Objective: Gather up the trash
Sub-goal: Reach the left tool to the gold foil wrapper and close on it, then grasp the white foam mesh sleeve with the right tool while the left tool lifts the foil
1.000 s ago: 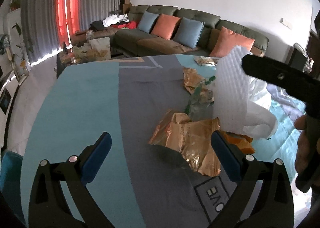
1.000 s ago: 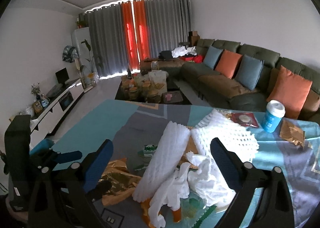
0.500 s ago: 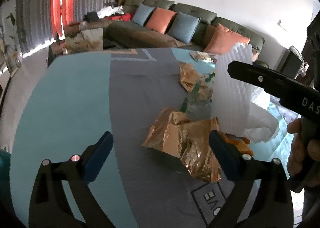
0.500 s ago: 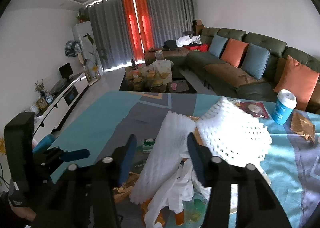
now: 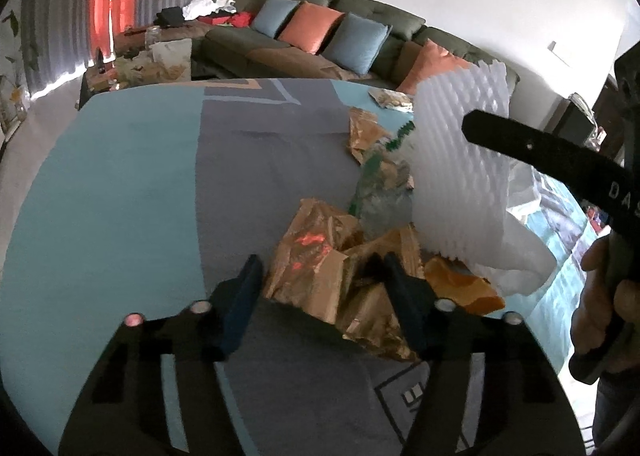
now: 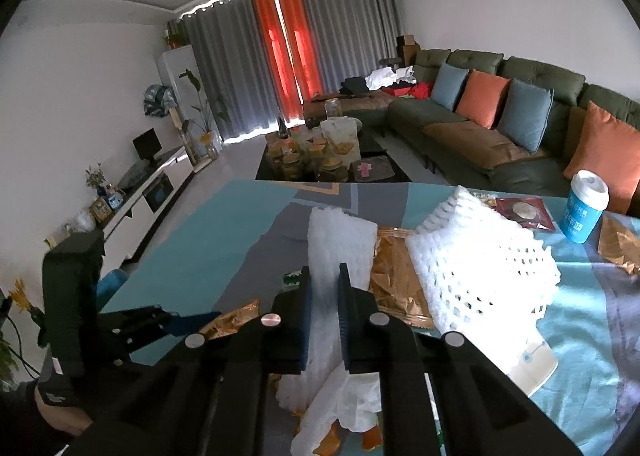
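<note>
Closing left tool around gold wrapper

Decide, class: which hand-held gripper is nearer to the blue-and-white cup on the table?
Right. The right hand-held gripper, closing on a white foam sleeve, sits mid-table, with the blue-and-white cup off to its right. The left hand-held gripper works farther left, closing around the gold wrapper.

Gold foil wrapper, white foam netting

Left gripper and right gripper: black angular frames, blue pads, round silver screws, white lettering.
</note>
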